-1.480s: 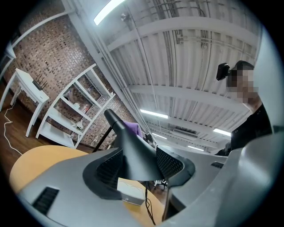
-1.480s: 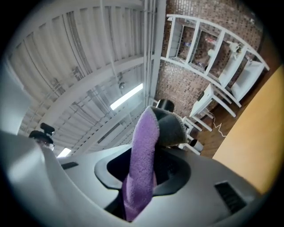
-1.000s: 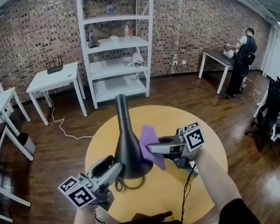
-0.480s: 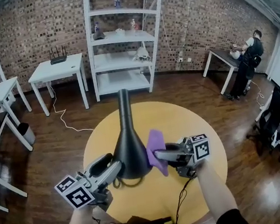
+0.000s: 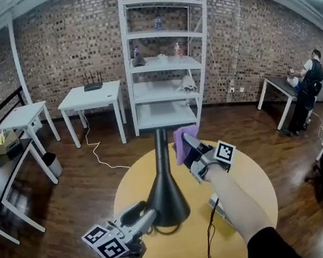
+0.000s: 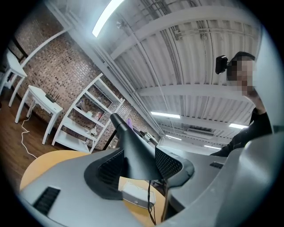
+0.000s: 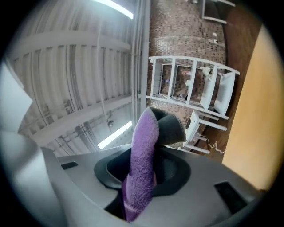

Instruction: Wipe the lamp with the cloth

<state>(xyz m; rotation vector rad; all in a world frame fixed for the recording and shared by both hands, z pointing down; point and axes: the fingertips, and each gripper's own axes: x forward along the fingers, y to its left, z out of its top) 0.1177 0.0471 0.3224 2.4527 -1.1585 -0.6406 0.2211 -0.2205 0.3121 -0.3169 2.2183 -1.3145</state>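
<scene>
On the round yellow wooden table, at its middle, stands the black lamp, a wide cone-shaped foot narrowing into a slim upright neck. Just to the right of the neck's upper end in the head view hangs the purple fuzzy cloth; whether it touches the neck I cannot tell. The right gripper is clenched on the cloth, which stands pinched upright between its pads in the right gripper view. Low on the lamp's left, the left gripper grasps the flared foot. Its jaws have just been closing, and the left gripper view shows the cone filling the gap between the pads. A thin black cable trails from the lamp's foot toward the person, and a small white box lies just beside that foot. Behind the lamp rises a tall white shelving unit against the brick wall. To the left of the lamp and well apart from it stands a small white table bearing a black router. Far off to the lamp's right, a person in dark clothes stands at another table.
</scene>
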